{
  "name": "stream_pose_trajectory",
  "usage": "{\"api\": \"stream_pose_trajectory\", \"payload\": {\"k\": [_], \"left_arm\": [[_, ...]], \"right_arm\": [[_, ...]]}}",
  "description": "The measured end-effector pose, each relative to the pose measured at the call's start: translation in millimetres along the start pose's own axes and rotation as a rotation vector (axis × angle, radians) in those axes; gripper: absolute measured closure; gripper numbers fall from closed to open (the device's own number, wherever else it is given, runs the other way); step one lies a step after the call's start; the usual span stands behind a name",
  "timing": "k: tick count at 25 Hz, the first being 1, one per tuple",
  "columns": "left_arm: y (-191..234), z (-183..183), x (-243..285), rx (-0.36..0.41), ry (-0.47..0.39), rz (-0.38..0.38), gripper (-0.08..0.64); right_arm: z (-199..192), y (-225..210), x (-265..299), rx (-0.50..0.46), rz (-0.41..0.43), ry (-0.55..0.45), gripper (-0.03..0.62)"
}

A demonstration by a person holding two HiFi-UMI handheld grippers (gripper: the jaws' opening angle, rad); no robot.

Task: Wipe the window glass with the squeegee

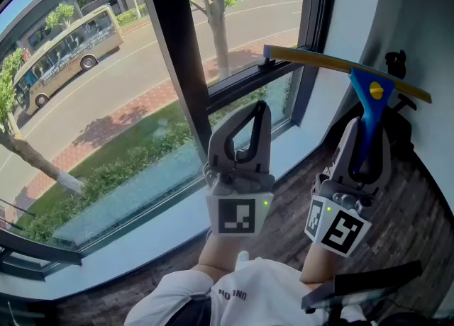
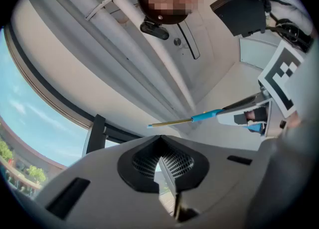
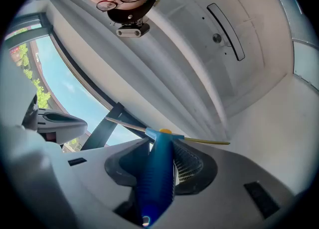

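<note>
Head view shows our right gripper point(image 1: 364, 137) clamped on the blue-handled, yellow-bladed squeegee point(image 1: 370, 91), raised just right of the window glass point(image 1: 106, 105); our left gripper point(image 1: 260, 110) is closed, empty. We fear the long blade may snag the dark frame point(image 1: 316, 6) and twist in the jaws.

Head view steeply down on window point(image 1: 106, 105); both gripper views up at ceiling point(image 2: 99, 49).

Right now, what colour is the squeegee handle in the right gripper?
The squeegee's plastic handle is blue, with a yellow button; clearest in the head view.
</note>
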State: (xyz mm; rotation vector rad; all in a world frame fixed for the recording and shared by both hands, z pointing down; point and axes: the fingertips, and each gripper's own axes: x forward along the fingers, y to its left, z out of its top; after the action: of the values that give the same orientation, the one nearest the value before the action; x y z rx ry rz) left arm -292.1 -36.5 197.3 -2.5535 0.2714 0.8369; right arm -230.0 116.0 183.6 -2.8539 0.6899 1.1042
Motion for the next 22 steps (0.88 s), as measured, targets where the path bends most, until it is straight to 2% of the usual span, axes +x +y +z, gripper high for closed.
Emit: {"api": "stream_pose_trajectory", "payload": {"k": [22], "left_arm": [[3.4, 1.8, -6.0, 0.013, 0.003, -0.022, 0.558]], "right_arm": [[2.3, 3.3, -3.7, 0.016, -0.019, 0.018, 0.448]]}}
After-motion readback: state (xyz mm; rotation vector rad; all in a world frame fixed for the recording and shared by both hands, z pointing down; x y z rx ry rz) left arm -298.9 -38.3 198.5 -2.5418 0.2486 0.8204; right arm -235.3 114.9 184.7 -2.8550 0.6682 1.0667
